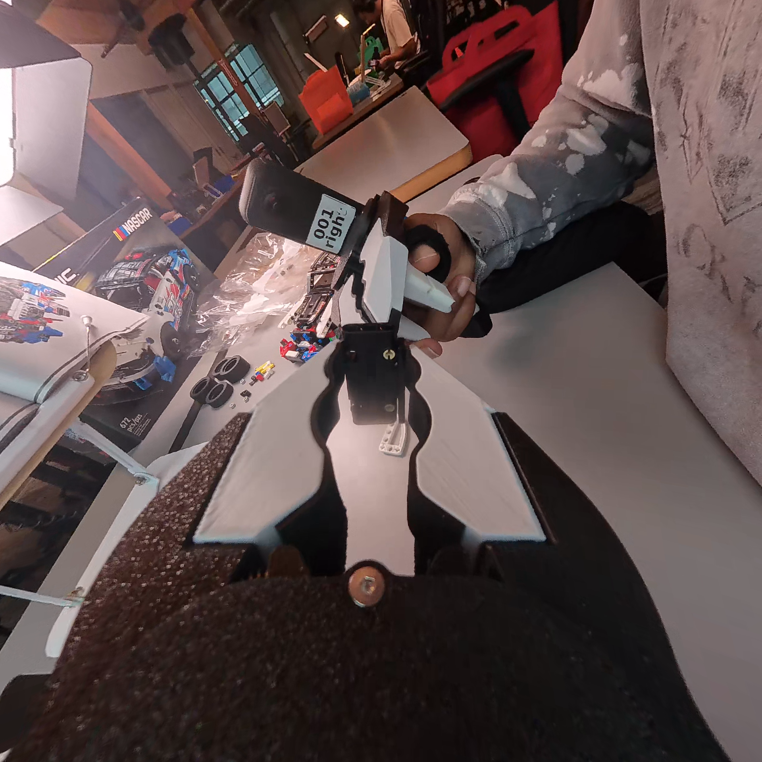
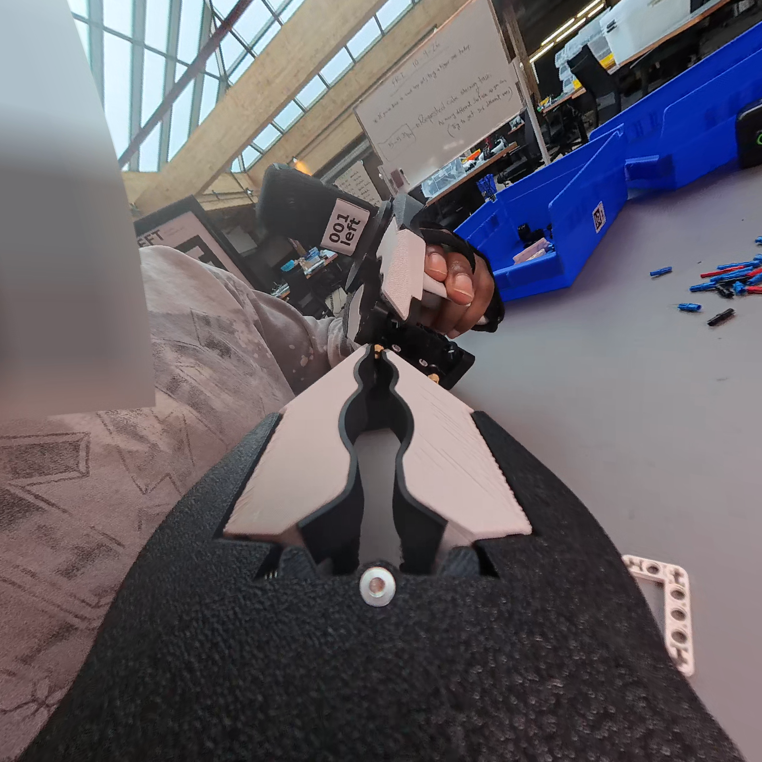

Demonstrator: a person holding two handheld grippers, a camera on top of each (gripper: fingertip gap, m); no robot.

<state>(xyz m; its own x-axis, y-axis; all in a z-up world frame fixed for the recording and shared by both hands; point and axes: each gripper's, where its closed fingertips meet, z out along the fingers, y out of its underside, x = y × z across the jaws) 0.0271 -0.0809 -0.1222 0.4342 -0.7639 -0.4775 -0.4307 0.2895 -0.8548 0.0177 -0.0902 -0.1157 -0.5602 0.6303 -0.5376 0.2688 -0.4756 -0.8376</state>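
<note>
Gripping black brick assembly point(image 1: 371, 371): both tools point(image 1: 373, 350) point(image 2: 377, 354).

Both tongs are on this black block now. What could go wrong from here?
The left tongs clamp the black brick block only at their tips; a twist from the right tongs on its small tan pin could lever it loose. The white L-shaped holed beam lies close by and could be knocked.

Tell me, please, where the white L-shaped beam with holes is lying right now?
In the left wrist view, the white L-shaped beam lies on the table between that gripper's fingers, just below the black block it grips.
</note>
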